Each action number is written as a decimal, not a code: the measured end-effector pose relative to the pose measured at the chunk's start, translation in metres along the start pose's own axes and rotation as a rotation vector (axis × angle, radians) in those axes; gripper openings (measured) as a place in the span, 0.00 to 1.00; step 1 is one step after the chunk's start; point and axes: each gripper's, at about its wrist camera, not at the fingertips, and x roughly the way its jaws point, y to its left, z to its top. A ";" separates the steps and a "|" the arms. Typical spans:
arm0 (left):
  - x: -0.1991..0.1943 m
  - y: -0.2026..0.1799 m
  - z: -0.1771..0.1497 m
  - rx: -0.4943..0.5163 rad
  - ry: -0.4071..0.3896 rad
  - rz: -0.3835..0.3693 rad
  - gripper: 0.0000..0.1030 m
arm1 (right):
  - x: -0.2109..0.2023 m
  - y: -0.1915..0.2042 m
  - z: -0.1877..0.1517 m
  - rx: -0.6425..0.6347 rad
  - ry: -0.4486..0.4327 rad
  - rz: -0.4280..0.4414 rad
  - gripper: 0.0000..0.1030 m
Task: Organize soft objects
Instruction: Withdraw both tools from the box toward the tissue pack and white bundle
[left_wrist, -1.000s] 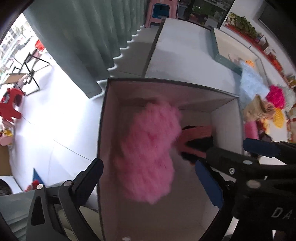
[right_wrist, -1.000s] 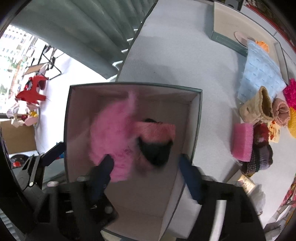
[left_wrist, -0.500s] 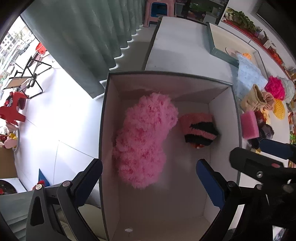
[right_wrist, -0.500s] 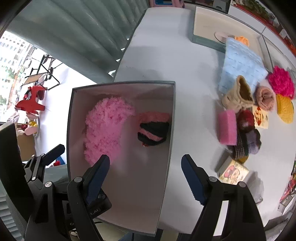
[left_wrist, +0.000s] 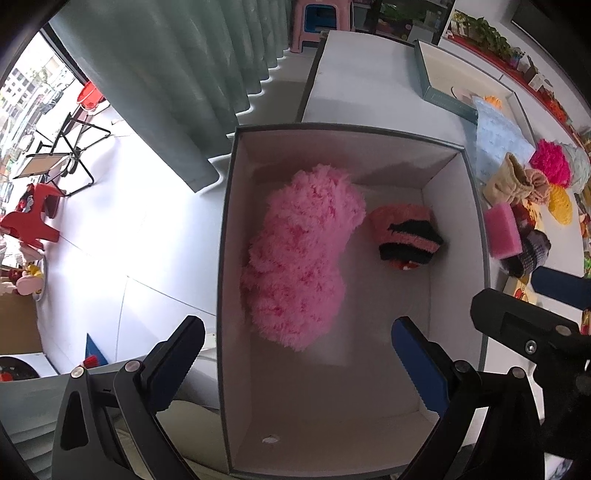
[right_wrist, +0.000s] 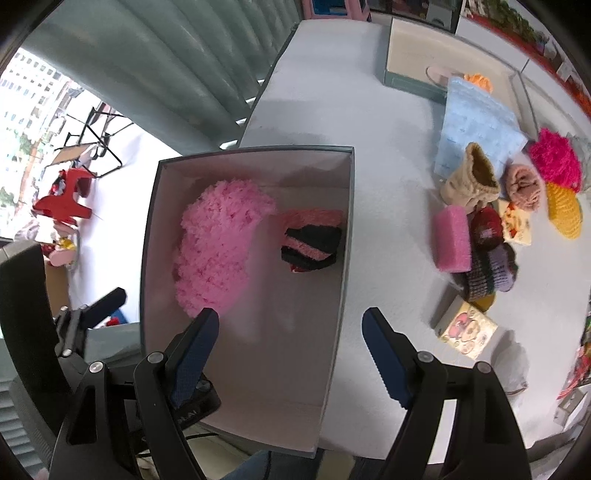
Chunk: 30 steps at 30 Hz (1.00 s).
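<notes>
Pale grey tabletop (right_wrist: 388, 155) across the upper and right parts of the right wrist view, grey-green pleated curtain (left_wrist: 177, 85) at upper left, bright white floor below it. Open-topped grey-walled cardboard box with white inside (left_wrist: 458, 236) filling the centre of the left wrist view, left of centre in the other. Inside, toward the box's left wall, a fluffy bright pink yarn bundle (left_wrist: 299, 254); just beside it on the right, apparently touching, a smaller knitted piece in salmon pink and black stripes (left_wrist: 406, 236), close to the right wall. Left gripper (left_wrist: 295, 354) low in its frame, blue-padded jaws spread wide, nothing between them, one finger outside the box's left wall, the other over the box's inside. Right gripper (right_wrist: 290, 356) likewise wide and empty, astride the box's right wall. At the right of the frame, outside the box, a cluster of soft things on the table: pink rectangular sponge (right_wrist: 452, 238), beige knitted pouch (right_wrist: 469, 181), pale blue quilted cloth (right_wrist: 476, 122), magenta fluffy ball (right_wrist: 554, 160), yellow knitted piece (right_wrist: 563, 216), dark striped knitted hat (right_wrist: 487, 269). Shallow teal-edged tray (right_wrist: 410, 86) at upper right, behind the cloth.
</notes>
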 end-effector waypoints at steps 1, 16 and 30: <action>0.000 0.001 -0.001 0.000 0.001 0.005 0.99 | -0.001 0.002 -0.002 -0.015 -0.008 -0.010 0.80; -0.011 -0.059 -0.016 0.155 0.063 0.083 0.99 | 0.002 -0.060 -0.052 0.046 0.013 0.005 0.81; -0.017 -0.249 -0.036 0.381 0.050 -0.027 0.99 | -0.007 -0.272 -0.145 0.391 0.039 -0.140 0.81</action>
